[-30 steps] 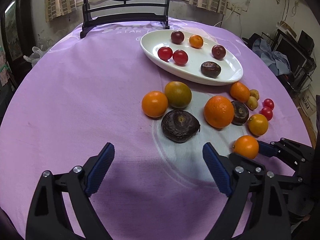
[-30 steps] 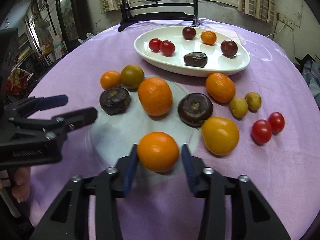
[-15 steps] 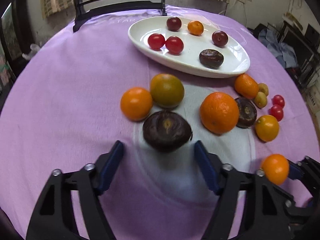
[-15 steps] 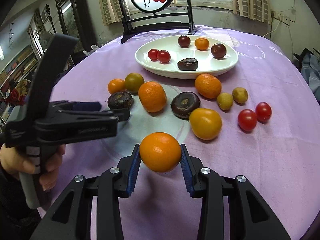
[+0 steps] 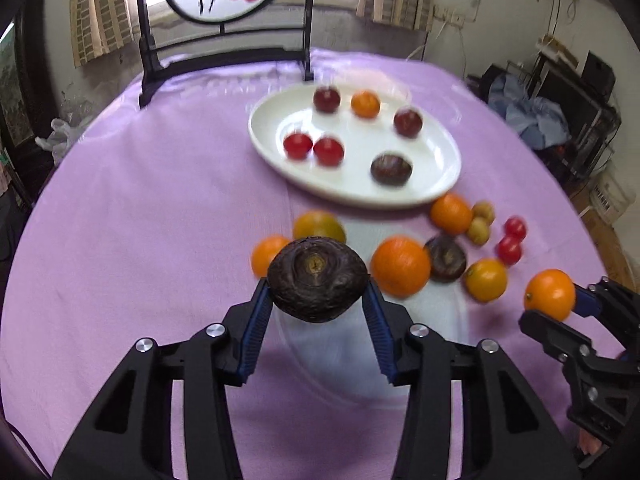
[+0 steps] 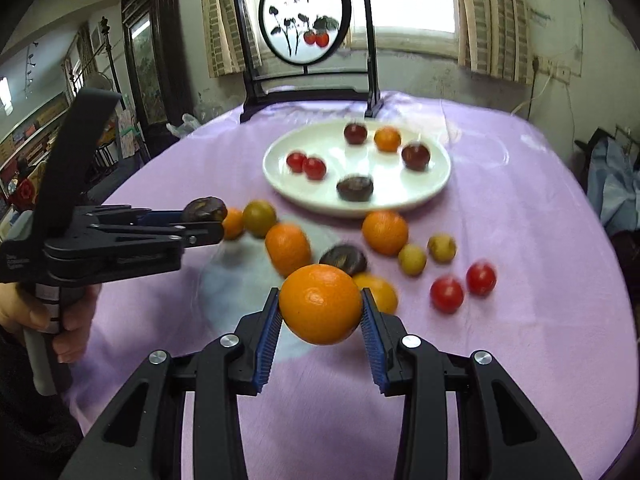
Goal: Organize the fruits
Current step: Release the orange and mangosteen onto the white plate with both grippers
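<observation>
Two ribbed tongs (image 5: 318, 308), wrinkled fruit (image 5: 318, 286)

No legible text, labels or numbers.

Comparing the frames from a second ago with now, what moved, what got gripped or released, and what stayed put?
The left gripper moved in on the dark wrinkled fruit; its jaws have just been closing and now clamp it, lifted off the purple cloth. The right gripper kept hold of its orange and raised it. The white plate, its six fruits and the other loose fruit did not move.
</observation>
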A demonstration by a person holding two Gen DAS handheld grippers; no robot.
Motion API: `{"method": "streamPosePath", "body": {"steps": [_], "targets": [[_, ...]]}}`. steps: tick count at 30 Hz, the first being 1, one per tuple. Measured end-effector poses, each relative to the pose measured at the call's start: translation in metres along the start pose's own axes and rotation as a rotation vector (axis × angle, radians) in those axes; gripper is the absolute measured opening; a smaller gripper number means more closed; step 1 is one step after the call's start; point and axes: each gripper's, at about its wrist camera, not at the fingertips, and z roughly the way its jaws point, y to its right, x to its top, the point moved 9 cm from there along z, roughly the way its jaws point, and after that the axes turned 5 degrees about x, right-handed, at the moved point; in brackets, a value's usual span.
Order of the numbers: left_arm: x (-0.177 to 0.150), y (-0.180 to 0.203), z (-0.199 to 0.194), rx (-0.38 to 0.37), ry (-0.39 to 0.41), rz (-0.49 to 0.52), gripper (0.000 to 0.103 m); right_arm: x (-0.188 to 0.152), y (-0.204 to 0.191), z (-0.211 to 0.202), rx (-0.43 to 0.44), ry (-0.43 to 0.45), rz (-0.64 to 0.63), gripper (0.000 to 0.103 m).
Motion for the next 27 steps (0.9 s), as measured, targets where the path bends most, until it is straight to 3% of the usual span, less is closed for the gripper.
{"method": "streamPosePath", "body": {"steps": [6, 12, 21, 22, 23, 25, 27], "targets": [[0.059, 0.002, 0.004, -0.003, 0.076, -0.010, 0.045, 0.056, 0.014, 0.014, -0.060, 0.077, -0.048, 0.039], [0.090, 0.000, 0.061, 0.004, -0.009, -0.075, 0.046, 0.084, 0.035, 0.070, -0.098, 0.009, -0.013, 0.039], [0.102, 0.008, 0.109, -0.004, -0.079, -0.102, 0.046, 0.086, 0.059, 0.126, -0.123, -0.085, 0.030, 0.044], [0.103, 0.008, 0.112, -0.005, -0.088, -0.115, 0.050, 0.088, 0.062, 0.127, -0.134, -0.077, 0.031, 0.052], [0.105, 0.007, 0.115, -0.001, -0.093, -0.133, 0.061, 0.090, 0.063, 0.125, -0.144, -0.060, 0.030, 0.055], [0.108, 0.004, 0.114, 0.020, -0.085, -0.152, 0.072, 0.093, 0.060, 0.119, -0.131, -0.034, 0.024, 0.057], [0.109, 0.004, 0.108, 0.018, -0.066, -0.148, 0.073, 0.094, 0.059, 0.110, -0.123, -0.019, 0.018, 0.057]]}}
